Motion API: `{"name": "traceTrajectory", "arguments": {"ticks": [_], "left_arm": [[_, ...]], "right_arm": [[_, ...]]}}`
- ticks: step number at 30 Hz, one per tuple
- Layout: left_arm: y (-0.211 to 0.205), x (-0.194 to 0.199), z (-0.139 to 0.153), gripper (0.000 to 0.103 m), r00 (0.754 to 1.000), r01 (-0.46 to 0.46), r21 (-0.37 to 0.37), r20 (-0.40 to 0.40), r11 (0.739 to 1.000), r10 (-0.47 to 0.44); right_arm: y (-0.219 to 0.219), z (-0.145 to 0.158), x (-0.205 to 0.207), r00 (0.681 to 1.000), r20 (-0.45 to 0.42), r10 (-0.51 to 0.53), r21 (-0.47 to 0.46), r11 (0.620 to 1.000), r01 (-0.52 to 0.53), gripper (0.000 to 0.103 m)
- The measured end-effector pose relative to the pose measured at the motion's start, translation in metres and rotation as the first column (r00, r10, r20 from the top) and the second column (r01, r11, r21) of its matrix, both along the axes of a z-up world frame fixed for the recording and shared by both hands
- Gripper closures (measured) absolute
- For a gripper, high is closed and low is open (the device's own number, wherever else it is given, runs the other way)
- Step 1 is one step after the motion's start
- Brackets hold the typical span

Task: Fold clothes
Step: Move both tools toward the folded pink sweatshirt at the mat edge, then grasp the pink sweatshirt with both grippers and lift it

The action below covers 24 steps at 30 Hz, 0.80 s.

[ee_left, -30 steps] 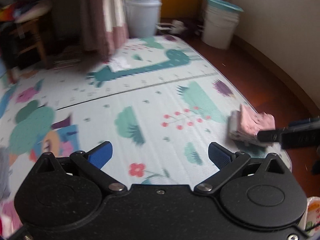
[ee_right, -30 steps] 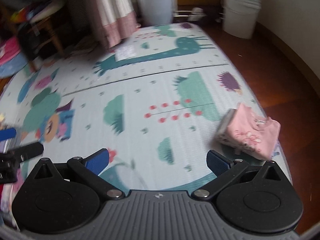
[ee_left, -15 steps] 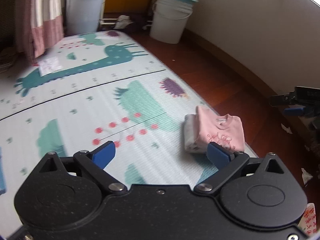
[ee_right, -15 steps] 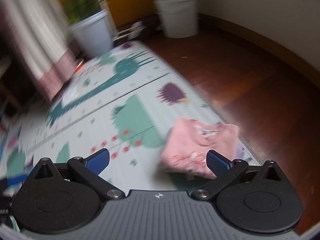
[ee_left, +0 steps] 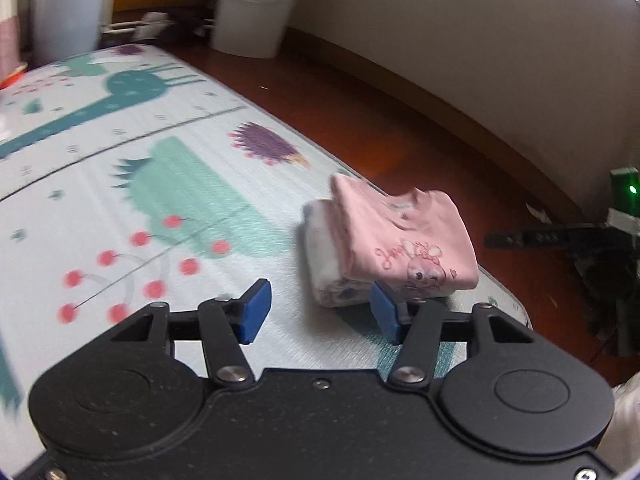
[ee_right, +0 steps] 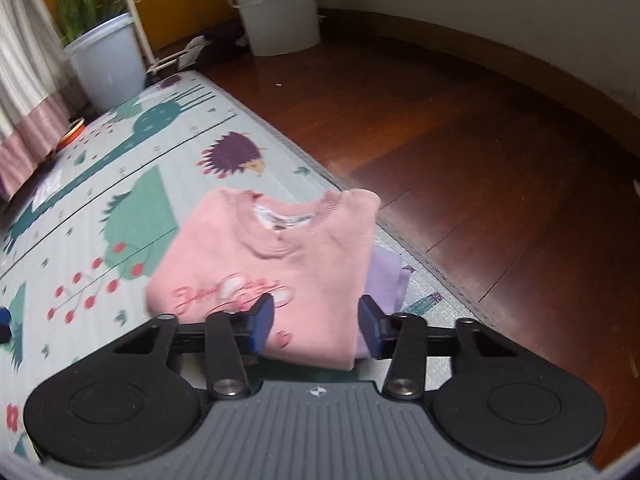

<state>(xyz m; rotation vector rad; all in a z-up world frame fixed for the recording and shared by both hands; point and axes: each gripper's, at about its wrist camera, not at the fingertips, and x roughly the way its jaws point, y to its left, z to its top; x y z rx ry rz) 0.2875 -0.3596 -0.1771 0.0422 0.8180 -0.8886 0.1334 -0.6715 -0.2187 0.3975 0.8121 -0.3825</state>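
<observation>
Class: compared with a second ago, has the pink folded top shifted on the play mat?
No. The pink folded top sits at the same mat corner near the purple hedgehog.

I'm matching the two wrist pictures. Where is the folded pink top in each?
Left wrist: folded pink top right of centre, on a white garment, just beyond the right finger.
Right wrist: folded pink top at centre, its near edge between the fingers.
Shared landmark: purple hedgehog print on the mat beyond it.

You see a pink shirt with darker pink lettering, folded over white clothes and a lilac piece. The pale mat under it is printed with a purple hedgehog, teal trees and red berries.
</observation>
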Motion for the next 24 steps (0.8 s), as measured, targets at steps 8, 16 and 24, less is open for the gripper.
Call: {"name": "traceTrajectory", "arguments": {"ticks": [8, 16, 24], "left_arm": [[-0.094, 0.047, -0.033, 0.033, 0.998, 0.066, -0.003, -0.019, 0.998, -0.067], [-0.161, 0.090, -0.068, 0.031, 0.992, 0.020, 0.053, -0.129, 0.998, -0.013], [-0.148, 0.063, -0.030, 0.092, 0.997, 0.078, 0.024, -0.003, 0.997, -0.078]], "right_arm": [[-0.046, -0.040, 0.035, 0.995, 0.068, -0.067, 0.017, 0.998, 0.066, 0.057], [-0.077, -0.058, 0.057, 0.987, 0.094, -0.128, 0.021, 0.992, 0.127, 0.052], [-0.074, -0.034, 0.062, 0.984, 0.179, 0.008, 0.066, 0.998, -0.020, 0.097]]}}
